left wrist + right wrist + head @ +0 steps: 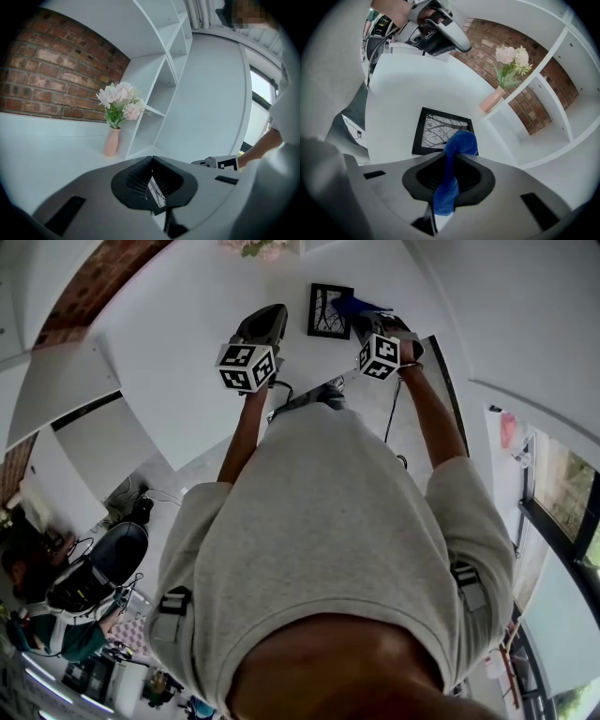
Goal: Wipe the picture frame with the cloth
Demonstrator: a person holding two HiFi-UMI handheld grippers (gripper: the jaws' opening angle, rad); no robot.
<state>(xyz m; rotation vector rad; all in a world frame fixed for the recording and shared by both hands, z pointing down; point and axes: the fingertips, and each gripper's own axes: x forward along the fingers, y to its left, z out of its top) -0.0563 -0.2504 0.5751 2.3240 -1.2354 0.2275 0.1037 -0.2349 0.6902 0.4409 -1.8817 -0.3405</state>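
The black picture frame point(330, 310) point(436, 131) with a branch print lies flat on the white table point(187, 362). My right gripper point(364, 322) point(452, 157) is shut on a blue cloth point(361, 306) point(459, 143). The cloth's folded end hangs over the frame's near right corner; I cannot tell whether it touches. My left gripper point(272, 313) point(152, 159) point(461, 47) is held above the table left of the frame, shut, with nothing gripped. A sliver of the branch print shows through the gap under its tips.
A pink vase of flowers point(117, 108) point(508, 65) stands at the back by a white shelf unit point(159, 84) and a brick wall point(51, 75). Cables hang near the table's front edge point(394, 418).
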